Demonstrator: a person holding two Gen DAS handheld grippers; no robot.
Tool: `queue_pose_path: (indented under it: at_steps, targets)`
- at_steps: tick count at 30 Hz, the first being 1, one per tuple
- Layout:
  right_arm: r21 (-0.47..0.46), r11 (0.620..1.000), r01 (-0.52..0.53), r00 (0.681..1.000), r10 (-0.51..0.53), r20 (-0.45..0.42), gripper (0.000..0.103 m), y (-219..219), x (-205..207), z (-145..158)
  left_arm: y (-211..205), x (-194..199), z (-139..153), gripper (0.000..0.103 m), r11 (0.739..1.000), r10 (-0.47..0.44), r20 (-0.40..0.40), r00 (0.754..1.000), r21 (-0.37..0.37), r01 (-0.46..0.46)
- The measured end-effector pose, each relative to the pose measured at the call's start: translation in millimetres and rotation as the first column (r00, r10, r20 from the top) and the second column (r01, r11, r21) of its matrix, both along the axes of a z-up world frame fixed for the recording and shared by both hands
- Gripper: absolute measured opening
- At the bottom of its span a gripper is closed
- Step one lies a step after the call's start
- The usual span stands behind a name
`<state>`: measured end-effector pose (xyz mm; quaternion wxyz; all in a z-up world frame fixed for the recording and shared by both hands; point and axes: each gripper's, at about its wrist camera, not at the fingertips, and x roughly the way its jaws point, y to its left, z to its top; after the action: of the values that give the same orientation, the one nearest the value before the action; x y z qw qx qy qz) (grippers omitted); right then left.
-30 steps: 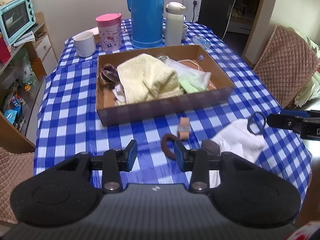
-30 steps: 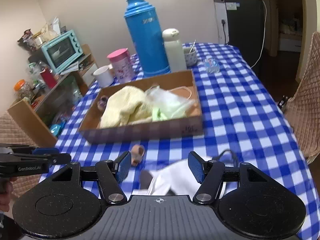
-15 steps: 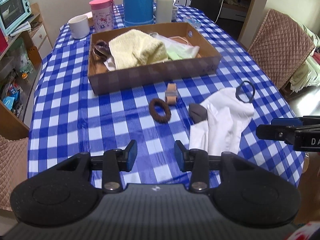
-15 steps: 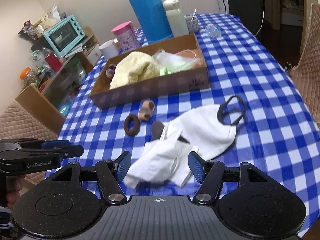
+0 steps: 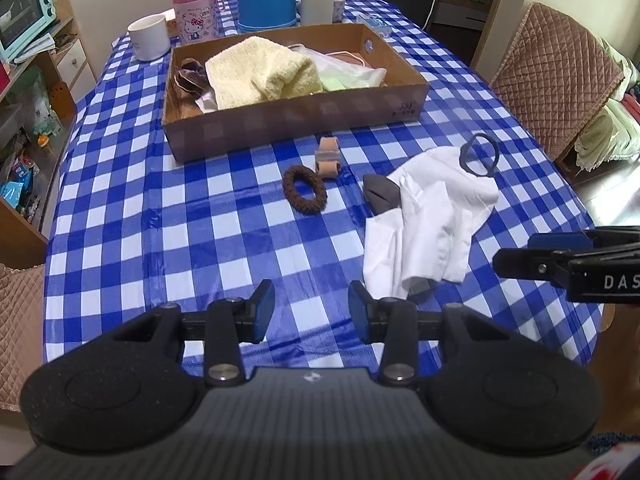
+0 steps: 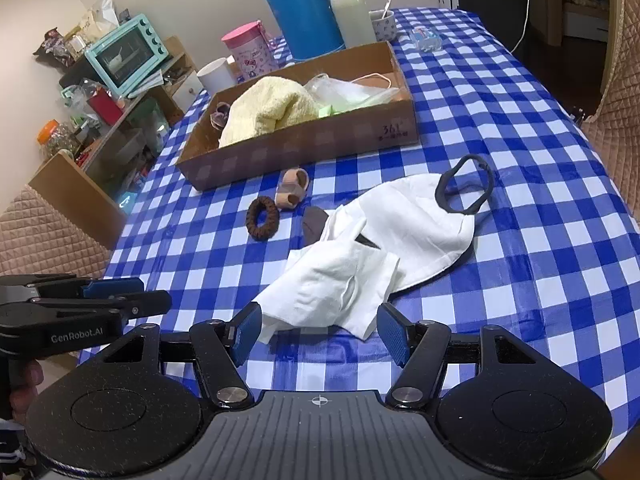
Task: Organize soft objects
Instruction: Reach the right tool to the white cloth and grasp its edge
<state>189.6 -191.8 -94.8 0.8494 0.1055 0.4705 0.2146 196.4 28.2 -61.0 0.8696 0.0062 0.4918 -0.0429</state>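
A crumpled white cloth (image 5: pixel 432 208) (image 6: pixel 384 248) lies on the blue checked tablecloth, with a dark piece (image 5: pixel 380 194) (image 6: pixel 314 224) under its left side and a black loop (image 5: pixel 478 156) (image 6: pixel 466 190) at its far end. A brown hair tie (image 5: pixel 304 189) (image 6: pixel 263 222) and a small pink roll (image 5: pixel 329 157) (image 6: pixel 292 194) lie in front of the cardboard box (image 5: pixel 288 120) (image 6: pixel 320 140), which holds a yellow towel (image 5: pixel 260 72) (image 6: pixel 268 110). My left gripper (image 5: pixel 311 310) is open over bare tablecloth, left of the cloth. My right gripper (image 6: pixel 320 332) is open at the cloth's near edge, nothing gripped.
Behind the box stand a blue thermos (image 6: pixel 302 8), a white flask (image 6: pixel 350 10), a pink canister (image 5: pixel 195 12) and a white mug (image 5: pixel 150 37). Quilted chairs (image 5: pixel 556 76) flank the table. A cluttered shelf with a teal oven (image 6: pixel 124 54) is on the left.
Both grippers have drawn back toward the table's near edge and tipped down, so the cloth, hair tie and loop now show ahead of them. Jaw openings look the same.
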Motion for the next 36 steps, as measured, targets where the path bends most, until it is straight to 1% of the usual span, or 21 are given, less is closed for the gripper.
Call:
queue_pose_path:
  at_steps: [10,25,28,31,33,35,36]
  targets:
    - [-0.001,1.0,-0.013,1.0,0.013,-0.023,0.064,10.7,-0.1,-4.8,-2.5,-3.0,-6.5,0.037,1.0,-0.002,-0.016,1.0,-0.004,0.002]
    - [-0.021,0.999,-0.027,0.999,0.026,-0.038,0.064,36.6,25.0,-20.5,4.6,11.5,-18.1,0.037,1.0,0.015,-0.039,0.999,-0.004,-0.016]
    - [-0.012,1.0,-0.028,0.999,0.027,-0.022,0.064,41.2,30.7,-22.5,7.4,14.3,-20.6,0.037,1.0,0.021,-0.043,0.999,-0.004,-0.021]
    - [-0.034,0.999,-0.036,0.999,0.036,0.01,0.063,47.3,36.0,-24.5,10.2,16.9,-23.4,0.037,1.0,0.025,-0.048,0.999,-0.004,-0.025]
    - [-0.06,0.997,-0.038,0.999,0.039,0.027,0.06,51.2,39.6,-28.3,11.9,18.5,-25.7,0.037,1.0,0.028,-0.053,0.998,-0.004,-0.028]
    - [-0.076,0.996,-0.044,0.998,0.046,0.032,0.051,54.7,43.7,-33.7,13.2,20.3,-27.7,0.037,1.0,0.031,-0.057,0.998,-0.004,-0.031]
    - [-0.086,0.995,-0.048,0.998,0.05,0.029,0.049,56.2,45.7,-37.0,13.7,21.2,-28.8,0.037,0.999,0.032,-0.059,0.998,-0.003,-0.032]
